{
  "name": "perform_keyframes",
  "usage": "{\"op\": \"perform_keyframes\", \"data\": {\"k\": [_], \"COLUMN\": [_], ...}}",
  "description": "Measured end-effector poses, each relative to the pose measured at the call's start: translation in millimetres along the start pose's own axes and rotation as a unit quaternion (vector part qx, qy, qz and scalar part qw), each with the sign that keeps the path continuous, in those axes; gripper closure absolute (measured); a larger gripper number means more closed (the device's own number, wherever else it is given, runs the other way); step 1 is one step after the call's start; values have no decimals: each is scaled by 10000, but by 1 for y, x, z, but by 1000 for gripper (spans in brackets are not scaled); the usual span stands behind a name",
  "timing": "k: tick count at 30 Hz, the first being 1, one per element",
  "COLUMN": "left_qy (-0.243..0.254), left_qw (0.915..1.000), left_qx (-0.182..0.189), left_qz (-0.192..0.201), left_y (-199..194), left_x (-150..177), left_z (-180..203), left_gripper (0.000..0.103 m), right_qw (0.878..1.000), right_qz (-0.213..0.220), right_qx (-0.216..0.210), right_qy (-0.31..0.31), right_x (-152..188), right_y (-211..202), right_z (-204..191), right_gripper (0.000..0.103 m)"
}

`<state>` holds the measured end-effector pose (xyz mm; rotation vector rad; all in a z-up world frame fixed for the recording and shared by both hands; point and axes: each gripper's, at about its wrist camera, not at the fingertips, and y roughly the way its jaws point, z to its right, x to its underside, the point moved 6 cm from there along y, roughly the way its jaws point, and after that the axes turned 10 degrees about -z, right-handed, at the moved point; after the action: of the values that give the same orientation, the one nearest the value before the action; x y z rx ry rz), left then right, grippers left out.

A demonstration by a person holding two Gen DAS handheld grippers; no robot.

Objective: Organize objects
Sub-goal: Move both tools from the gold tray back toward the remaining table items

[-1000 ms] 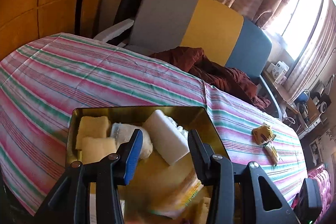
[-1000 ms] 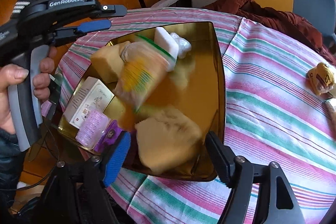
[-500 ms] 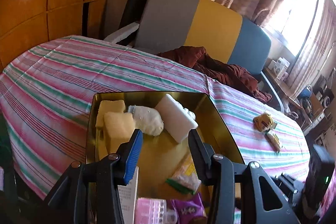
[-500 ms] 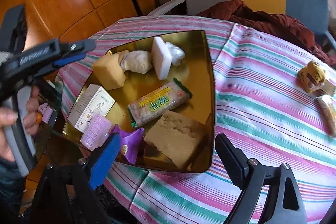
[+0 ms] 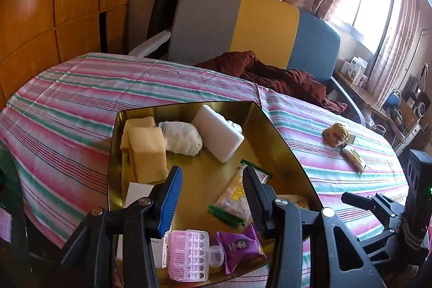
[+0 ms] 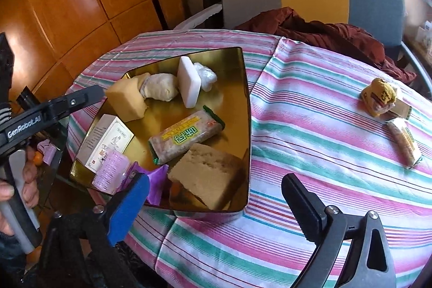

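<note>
Right gripper (image 6: 214,203): jaws just opening, now spread wide, nothing between, above gold tray (image 6: 244,99) rim, apparently after release; snack bar (image 6: 186,136) flat in tray; left gripper (image 5: 210,197): narrow gap, empty; yellow packet (image 6: 379,96) on striped cloth (image 6: 310,126), apparently unsorted.
</note>
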<state>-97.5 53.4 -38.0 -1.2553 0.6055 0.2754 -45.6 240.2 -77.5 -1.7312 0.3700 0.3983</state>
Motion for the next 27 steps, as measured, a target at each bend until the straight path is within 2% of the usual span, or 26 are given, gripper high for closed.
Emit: {"op": "perform_keyframes", "data": {"k": [13, 27], "left_qy": [327, 548], "left_qw": [9976, 9970], "left_qx": [-522, -485], "left_qz": [309, 253], "left_y": [-16, -15], "left_x": [5, 11], "left_z": [11, 27], "left_gripper": [56, 56], "right_qw": [9996, 9994], "right_qz": [133, 152], "right_qx": [249, 321], "right_qy": [-69, 52], "right_x": [2, 3], "right_y": [-4, -6], "right_z": [-2, 5], "right_gripper": [0, 0]}}
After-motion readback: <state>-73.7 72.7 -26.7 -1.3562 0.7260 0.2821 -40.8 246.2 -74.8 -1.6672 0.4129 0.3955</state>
